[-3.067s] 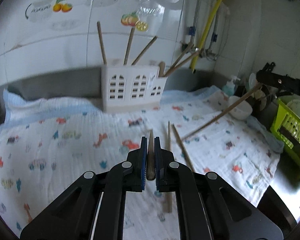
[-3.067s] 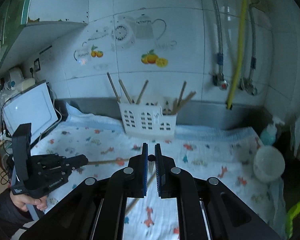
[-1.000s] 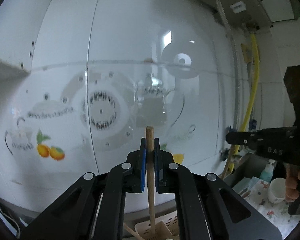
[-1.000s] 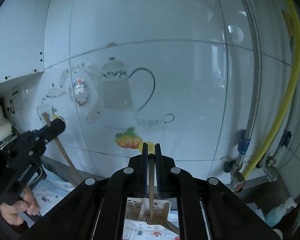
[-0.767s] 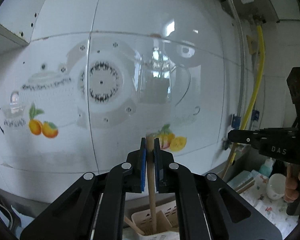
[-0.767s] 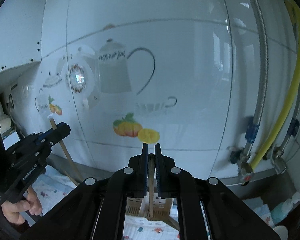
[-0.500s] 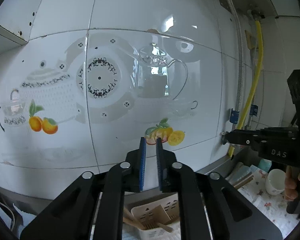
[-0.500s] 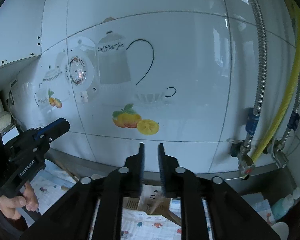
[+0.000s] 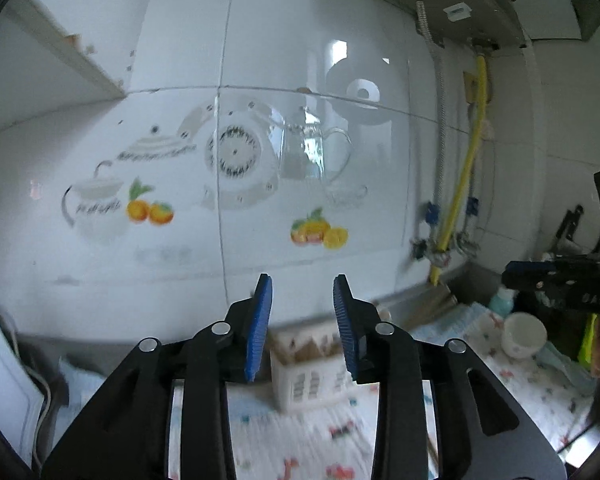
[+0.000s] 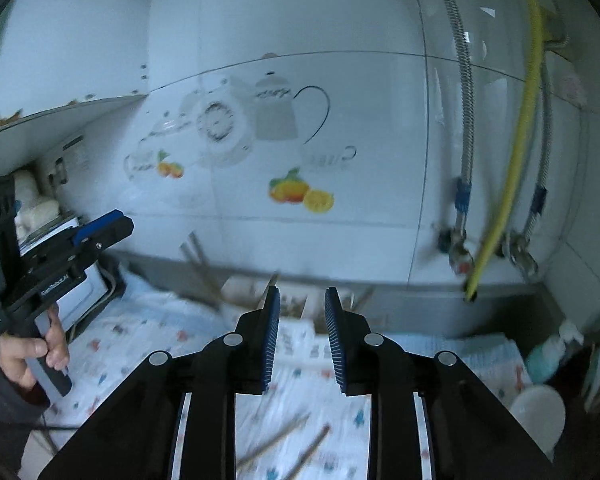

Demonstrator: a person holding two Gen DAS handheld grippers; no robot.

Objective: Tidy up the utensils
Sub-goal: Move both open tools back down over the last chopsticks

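Note:
A white utensil holder (image 9: 308, 376) stands on the patterned cloth (image 9: 512, 376) against the tiled wall; the motion blurs it. My left gripper (image 9: 303, 280) hovers short of it and above it, jaws opening, nothing between them. In the right wrist view the holder (image 10: 240, 292) shows behind my right gripper (image 10: 303, 291), which is open and empty. Wooden chopsticks (image 10: 198, 260) lean out of the holder's left side. Two loose chopsticks (image 10: 276, 440) lie on the cloth (image 10: 140, 340) below the right gripper. Each gripper also appears in the other's view: the left gripper (image 10: 100, 232) and the right gripper (image 9: 540, 276).
A white bowl (image 9: 524, 334) and a soap bottle (image 10: 548, 356) sit at the right end of the counter. A yellow hose (image 10: 516, 140) and metal pipes hang on the wall at the right. A white appliance (image 9: 4, 380) stands at the left edge.
Both grippers held a chopstick upright over the holder, then opened and let it drop in. Both have since drawn back, so the holder and cloth show further off.

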